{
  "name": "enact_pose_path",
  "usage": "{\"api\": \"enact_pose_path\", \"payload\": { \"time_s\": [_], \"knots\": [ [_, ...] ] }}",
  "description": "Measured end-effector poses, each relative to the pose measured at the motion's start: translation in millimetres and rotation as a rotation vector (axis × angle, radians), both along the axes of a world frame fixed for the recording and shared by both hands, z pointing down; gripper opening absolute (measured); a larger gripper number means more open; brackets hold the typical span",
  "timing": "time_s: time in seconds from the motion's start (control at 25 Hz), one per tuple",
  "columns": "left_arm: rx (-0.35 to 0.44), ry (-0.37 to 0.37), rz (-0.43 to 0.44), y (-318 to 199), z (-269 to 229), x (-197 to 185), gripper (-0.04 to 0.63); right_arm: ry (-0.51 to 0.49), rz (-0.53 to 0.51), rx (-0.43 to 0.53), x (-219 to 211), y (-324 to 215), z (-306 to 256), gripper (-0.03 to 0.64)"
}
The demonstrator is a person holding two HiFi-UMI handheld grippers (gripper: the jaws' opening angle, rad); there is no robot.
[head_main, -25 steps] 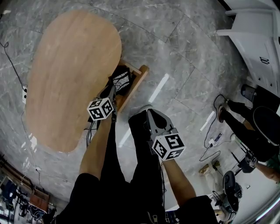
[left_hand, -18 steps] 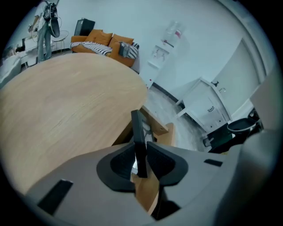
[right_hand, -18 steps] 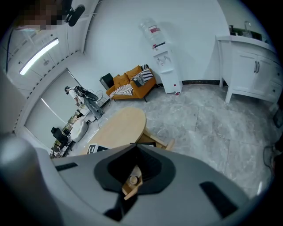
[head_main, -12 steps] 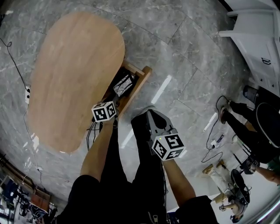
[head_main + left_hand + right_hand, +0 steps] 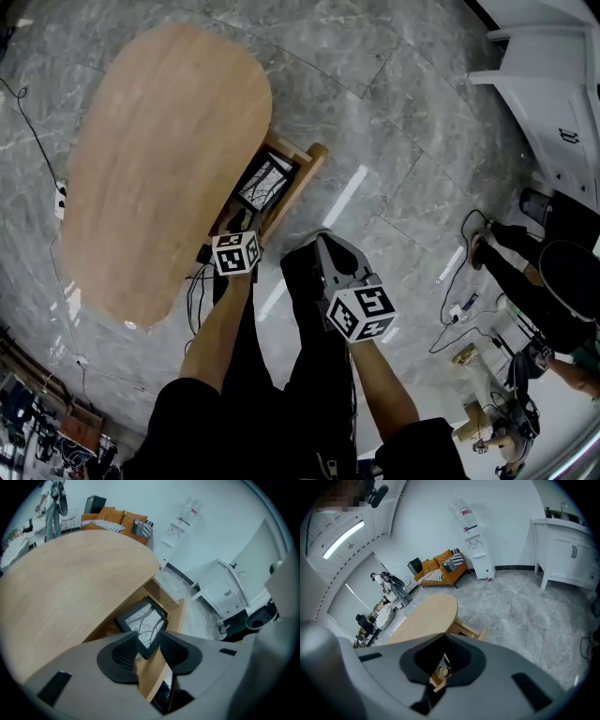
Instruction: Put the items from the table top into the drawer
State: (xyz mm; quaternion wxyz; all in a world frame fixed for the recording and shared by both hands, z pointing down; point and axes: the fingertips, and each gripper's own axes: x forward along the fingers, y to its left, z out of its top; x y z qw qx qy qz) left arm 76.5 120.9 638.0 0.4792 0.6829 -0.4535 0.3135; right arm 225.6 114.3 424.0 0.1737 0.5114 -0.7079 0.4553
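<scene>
A black-framed picture (image 5: 266, 182) lies flat in the open wooden drawer (image 5: 305, 167) at the right edge of the oval wooden table top (image 5: 159, 159). My left gripper (image 5: 239, 234) hovers just short of the drawer. Its jaws have just been opening and now stand open, apart from the picture (image 5: 143, 623); they hold nothing, and one corner of the frame shows through the gap of the left gripper (image 5: 146, 641). The drawer's front board (image 5: 174, 616) runs beyond the jaws. My right gripper (image 5: 322, 246) hangs over the floor beside my leg, shut on nothing (image 5: 443, 660). The table top (image 5: 426, 616) is bare.
Grey marble floor surrounds the table. A white cabinet (image 5: 553, 84) stands at the upper right. Cables and gear (image 5: 459, 305) lie on the floor near another person's legs at the right. A water dispenser (image 5: 471, 515) and an orange sofa (image 5: 440, 569) stand by the far wall.
The left gripper has let go of the framed picture, which now lies flat in the drawer, and has drawn back toward me. The right gripper has stayed where it was.
</scene>
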Motion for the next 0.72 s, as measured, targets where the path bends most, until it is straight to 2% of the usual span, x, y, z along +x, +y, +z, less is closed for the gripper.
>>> {"api": "enact_pose_path", "payload": {
  "time_s": [0.12,0.2,0.28,0.48,0.64,0.72],
  "knots": [
    [0.126,-0.032,0.019,-15.2,-25.1,4.2,0.114,0.002,-0.016,0.027,-4.0,-3.1,-6.0,0.009],
    [0.216,-0.046,0.048,-26.1,-47.3,10.5,0.038,0.004,-0.038,0.055,-8.6,-4.5,-11.3,0.009],
    [0.293,-0.051,0.069,-32.0,-72.1,15.0,0.015,-0.003,-0.061,0.085,-14.4,-2.9,-19.7,0.009],
    [0.398,-0.033,0.042,-28.6,-145.9,21.9,0.014,-0.023,-0.090,0.166,-15.8,6.2,-62.1,0.009],
    [0.466,0.050,-0.007,-21.3,-222.2,33.9,0.014,-0.030,-0.143,0.242,-16.6,13.6,-110.0,0.009],
    [0.506,0.053,-0.014,-15.6,-258.4,35.4,0.014,-0.024,-0.173,0.279,-20.1,17.1,-134.5,0.009]
  ]
}}
